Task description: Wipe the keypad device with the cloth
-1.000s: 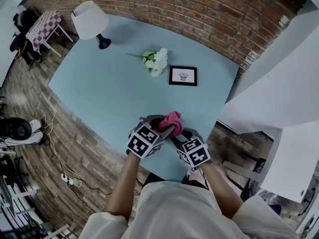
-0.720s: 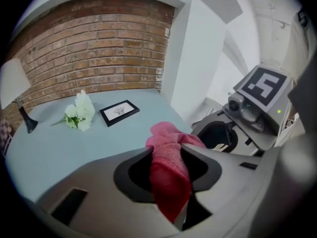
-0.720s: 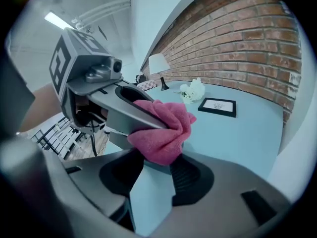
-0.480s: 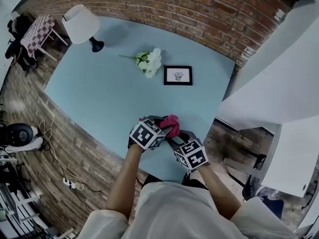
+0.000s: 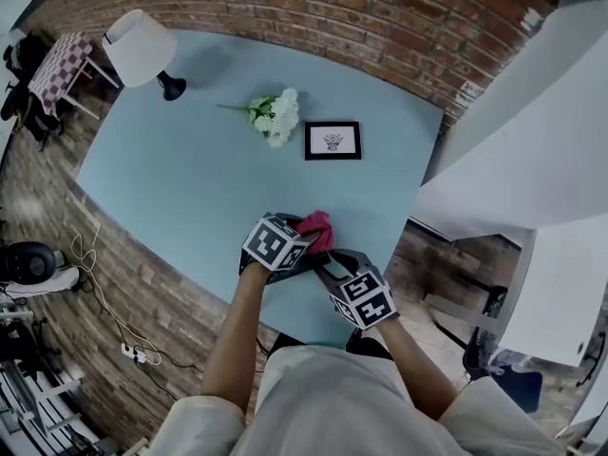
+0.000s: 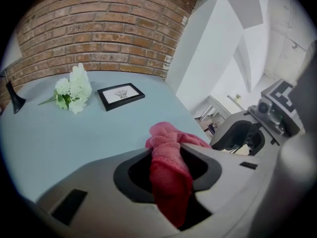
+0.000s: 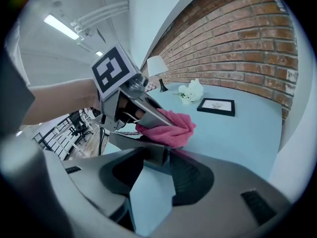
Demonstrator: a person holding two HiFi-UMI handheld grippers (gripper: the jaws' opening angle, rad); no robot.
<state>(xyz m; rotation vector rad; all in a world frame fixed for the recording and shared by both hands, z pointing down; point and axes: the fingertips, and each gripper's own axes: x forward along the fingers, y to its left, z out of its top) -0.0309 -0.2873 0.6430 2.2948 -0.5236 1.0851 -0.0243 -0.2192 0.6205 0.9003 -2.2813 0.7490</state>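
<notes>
A pink cloth [image 5: 316, 228] is bunched between the jaws of my left gripper [image 5: 306, 240], which is shut on it. In the left gripper view the cloth [image 6: 168, 177] hangs down through the left gripper [image 6: 168, 155]. My right gripper [image 5: 321, 266] is shut on a flat grey keypad device [image 7: 148, 152], seen edge-on, with its keys barely visible. The cloth [image 7: 166, 128] rests against the device's far end. Both grippers meet above the near corner of the light-blue table [image 5: 190, 179].
A framed picture [image 5: 332, 141] and a white flower bunch [image 5: 271, 117] lie mid-table. A lamp [image 5: 141, 46] stands at the far left corner. A brick wall runs behind, and a white wall [image 5: 532, 160] stands to the right. The table's near edge is just below the grippers.
The left gripper's marker cube has moved away from me and turned, with the cloth kept on the device. The right gripper has stayed almost still. The head camera has shifted a little.
</notes>
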